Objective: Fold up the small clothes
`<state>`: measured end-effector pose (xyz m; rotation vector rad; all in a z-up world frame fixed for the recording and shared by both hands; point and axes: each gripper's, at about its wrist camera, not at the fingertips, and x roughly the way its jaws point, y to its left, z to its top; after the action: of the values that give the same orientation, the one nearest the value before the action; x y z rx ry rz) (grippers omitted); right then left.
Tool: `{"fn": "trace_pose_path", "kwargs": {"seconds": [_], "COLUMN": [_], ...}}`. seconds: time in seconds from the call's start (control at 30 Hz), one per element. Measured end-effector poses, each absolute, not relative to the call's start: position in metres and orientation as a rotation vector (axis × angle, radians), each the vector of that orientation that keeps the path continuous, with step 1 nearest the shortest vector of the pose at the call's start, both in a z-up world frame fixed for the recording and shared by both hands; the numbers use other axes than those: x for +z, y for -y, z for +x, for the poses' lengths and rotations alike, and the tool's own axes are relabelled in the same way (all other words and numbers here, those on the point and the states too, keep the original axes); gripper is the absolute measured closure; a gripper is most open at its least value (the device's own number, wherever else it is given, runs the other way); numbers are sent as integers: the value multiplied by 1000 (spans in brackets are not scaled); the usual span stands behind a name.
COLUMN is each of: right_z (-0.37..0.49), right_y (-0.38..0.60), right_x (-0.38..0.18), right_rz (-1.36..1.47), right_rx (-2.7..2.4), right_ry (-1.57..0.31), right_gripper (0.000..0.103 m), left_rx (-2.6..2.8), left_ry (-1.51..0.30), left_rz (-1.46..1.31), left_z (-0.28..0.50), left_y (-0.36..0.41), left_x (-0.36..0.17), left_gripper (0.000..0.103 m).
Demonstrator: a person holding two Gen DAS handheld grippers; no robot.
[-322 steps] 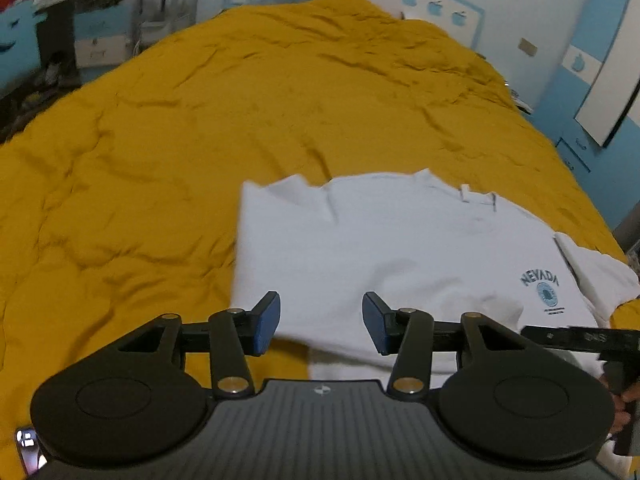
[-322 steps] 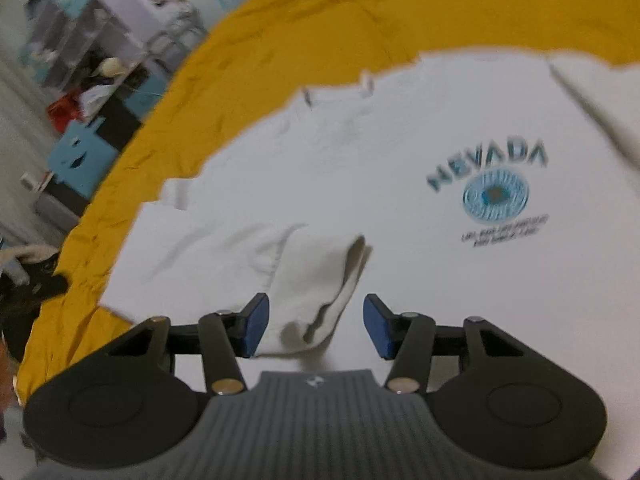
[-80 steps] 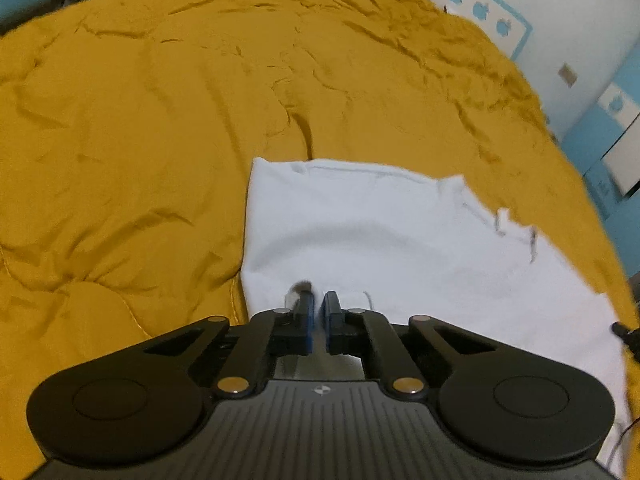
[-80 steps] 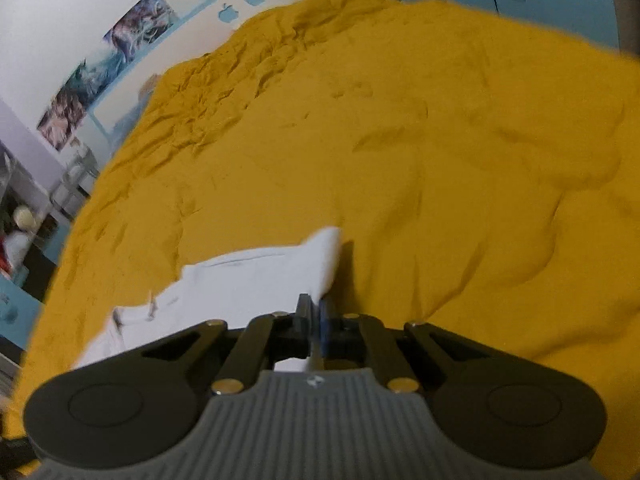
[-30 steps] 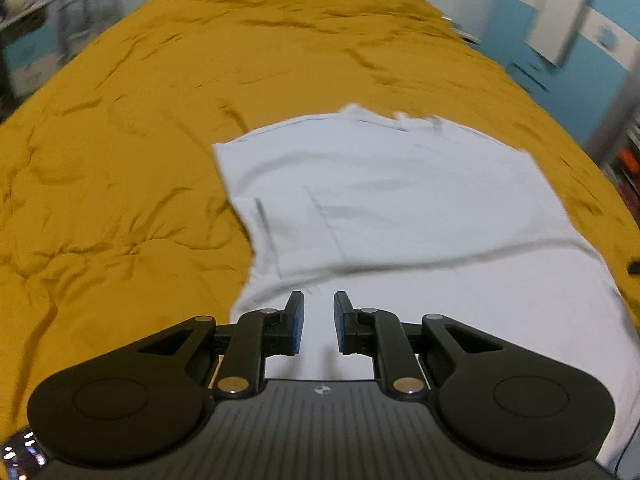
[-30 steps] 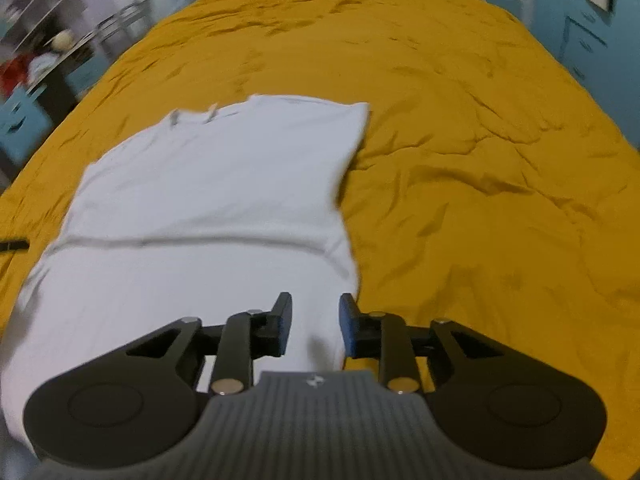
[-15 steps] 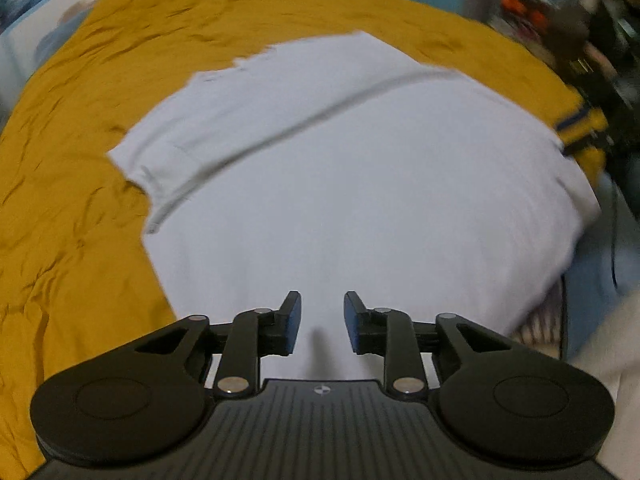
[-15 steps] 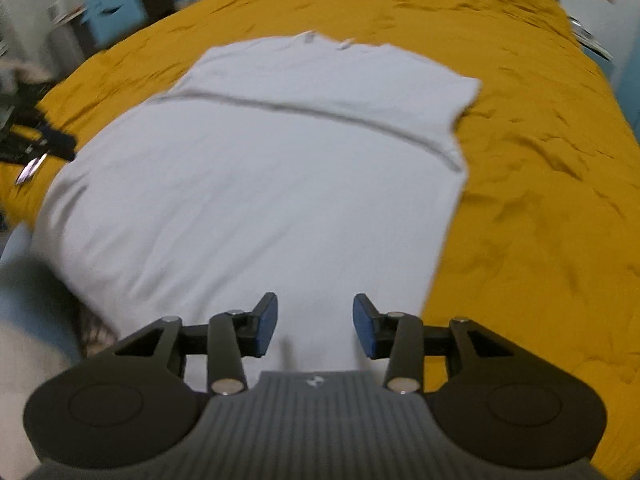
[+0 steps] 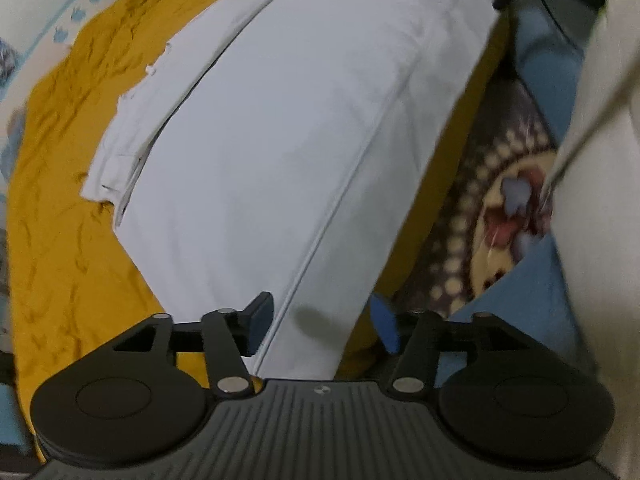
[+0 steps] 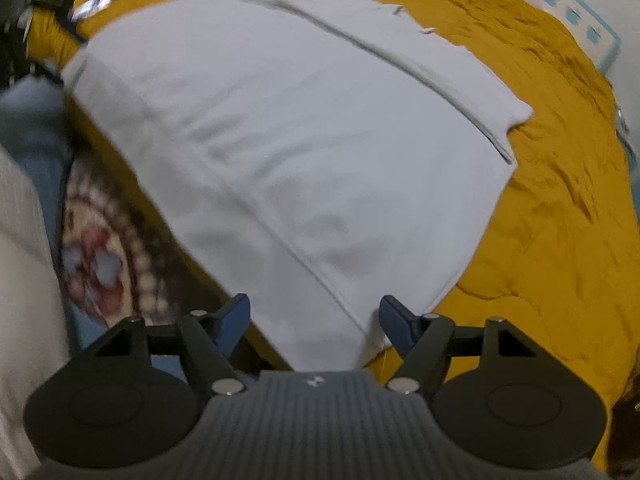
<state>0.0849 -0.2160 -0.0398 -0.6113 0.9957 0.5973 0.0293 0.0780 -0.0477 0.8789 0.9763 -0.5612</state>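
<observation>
In the left wrist view, the left hand-held gripper (image 9: 323, 324) is released, its jaws spread over the near hem corner of the white T-shirt (image 9: 280, 128), which lies folded flat on the yellow bedspread (image 9: 60, 200) at the bed's edge. In the right wrist view, the right hand-held gripper (image 10: 315, 322) is likewise released, jaws wide around the T-shirt's (image 10: 288, 128) other near corner, with a patterned rug (image 10: 100, 248) below the bed edge.

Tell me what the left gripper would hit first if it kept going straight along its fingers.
Most likely the white shirt: its near hem corner lies right between the open fingers of the left gripper, on the yellow bedspread. Depth is hard to judge, so the gap before contact is unclear.
</observation>
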Motion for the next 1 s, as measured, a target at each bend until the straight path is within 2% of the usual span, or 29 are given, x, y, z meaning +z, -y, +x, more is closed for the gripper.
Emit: {"fn": "trace_pose_path", "kwargs": {"seconds": [0.27, 0.47, 0.53, 0.57, 0.6, 0.63, 0.67, 0.7, 0.73, 0.77, 0.8, 1.0], "right_z": [79, 69, 64, 63, 62, 61, 61, 62, 64, 65, 66, 73], "right_y": [205, 200, 198, 197, 196, 196, 197, 199, 202, 204, 207, 214], "right_x": [-63, -82, -90, -92, -93, -91, -87, -81, -72, -62, -53, -1], "right_rz": [-783, -928, -994, -1017, -1036, -1051, -1053, -1035, -1000, -959, -918, -817], "right_rx": [610, 628, 632, 630, 621, 600, 585, 582, 585, 593, 605, 583], "right_ry": [-971, -929, -913, -907, -896, -880, -872, -872, -873, -879, -889, -842], "right_gripper": [30, 26, 25, 28, 40, 48, 56, 69, 78, 91, 103, 103], "left_rx": [-450, -426, -413, -411, -400, -390, -386, -376, -371, -368, -363, -340], "left_ry": [-944, -911, -903, -906, -903, -902, -910, -915, -921, -934, -944, -917], "left_rz": [1172, 1246, 1236, 1222, 1207, 1188, 1150, 1095, 1032, 955, 883, 623], "left_z": [21, 18, 18, 18, 19, 19, 22, 24, 27, 30, 34, 56], "left_y": [-66, -65, -65, -65, -66, -67, -69, -71, -74, -78, -83, -105], "left_x": [-95, -112, -113, -112, -109, -105, -97, -87, -76, -64, -53, 6], "left_gripper": [33, 32, 35, 44, 53, 58, 67, 80, 83, 89, 91, 93]}}
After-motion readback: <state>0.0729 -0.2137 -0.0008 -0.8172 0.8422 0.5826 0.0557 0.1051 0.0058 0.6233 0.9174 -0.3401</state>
